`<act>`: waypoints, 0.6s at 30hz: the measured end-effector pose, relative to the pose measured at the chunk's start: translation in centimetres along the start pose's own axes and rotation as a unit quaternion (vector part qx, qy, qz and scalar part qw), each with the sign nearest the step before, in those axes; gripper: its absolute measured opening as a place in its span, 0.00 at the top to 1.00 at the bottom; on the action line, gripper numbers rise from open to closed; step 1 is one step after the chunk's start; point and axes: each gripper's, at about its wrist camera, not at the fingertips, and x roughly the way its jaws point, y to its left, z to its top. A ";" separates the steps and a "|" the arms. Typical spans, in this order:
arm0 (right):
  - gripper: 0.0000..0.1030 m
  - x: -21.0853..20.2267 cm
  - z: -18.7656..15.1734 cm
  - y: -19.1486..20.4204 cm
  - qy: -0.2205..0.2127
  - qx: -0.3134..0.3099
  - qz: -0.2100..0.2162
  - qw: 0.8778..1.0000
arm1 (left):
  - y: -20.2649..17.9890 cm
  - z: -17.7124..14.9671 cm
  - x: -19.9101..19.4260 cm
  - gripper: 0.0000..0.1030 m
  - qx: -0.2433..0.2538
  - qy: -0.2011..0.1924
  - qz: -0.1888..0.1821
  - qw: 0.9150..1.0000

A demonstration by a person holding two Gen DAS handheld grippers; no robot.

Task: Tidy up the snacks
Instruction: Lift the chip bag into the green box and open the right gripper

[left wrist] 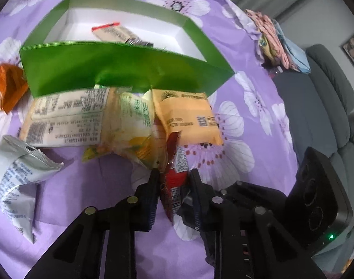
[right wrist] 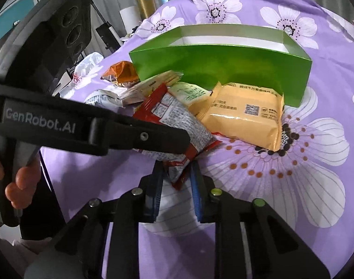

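- The left gripper is clamped on a red snack pack. Its two black fingers press the pack from both sides.
- The right gripper has the corner of the same red snack pack between its fingers. The fingers sit close on both sides of the corner, but I cannot tell if they squeeze it.
- In the right wrist view the left gripper reaches in from the left and lies across the red pack.
- The red pack is low over the purple flower cloth, near the front of the pile of snacks.
- A green box stands open on the cloth behind the pile. One snack bar lies inside on its white floor.
- A pale orange pack lies just in front of the box, touching its front wall.
- A big cream pack with green writing lies left of it, also up against the box.
- A dark orange pack sits at the left end of the box.
- A white crinkled pack lies apart, near the left edge.
- A grey sofa is off to the right.
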 end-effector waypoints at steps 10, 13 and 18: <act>0.83 -1.6 0.8 1.9 -0.027 -0.002 0.019 0.999 | -0.8 0.3 -2.4 0.81 0.001 -0.022 -0.025 0.999; 0.83 -2.2 1.6 2.2 -0.039 -0.008 0.018 0.999 | -1.2 0.7 -3.2 0.81 0.008 -0.035 -0.025 0.999; 0.83 -2.9 3.0 2.4 -0.056 -0.012 0.022 0.998 | -1.8 1.9 -4.4 0.81 0.021 -0.051 -0.024 0.998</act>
